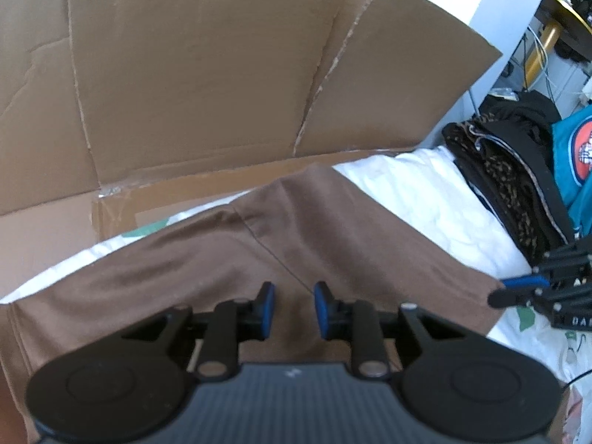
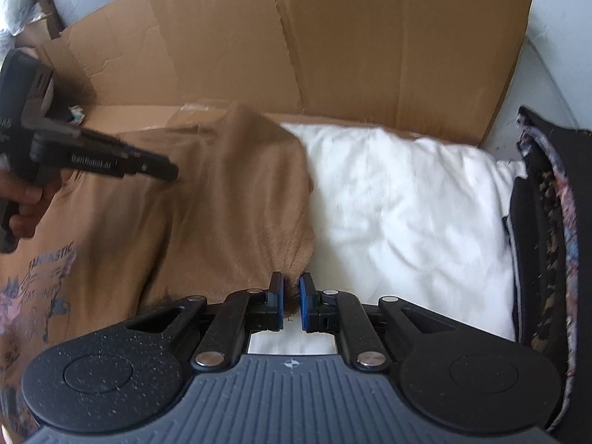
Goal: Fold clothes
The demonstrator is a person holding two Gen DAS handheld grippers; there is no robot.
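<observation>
Lying across white bedding point(image 2: 407, 199) before a cardboard sheet point(image 1: 192, 74) is the brown T-shirt point(image 1: 296, 229) (printed side in the right view). Left gripper point(image 1: 294, 307) hovers over it, jaws apart; right gripper point(image 2: 291, 301) pinches its edge, nearly closed.

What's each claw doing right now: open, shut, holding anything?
Left claw: open, nothing between its pads, over the brown T-shirt.
Right claw: shut on an edge of the brown T-shirt.
</observation>
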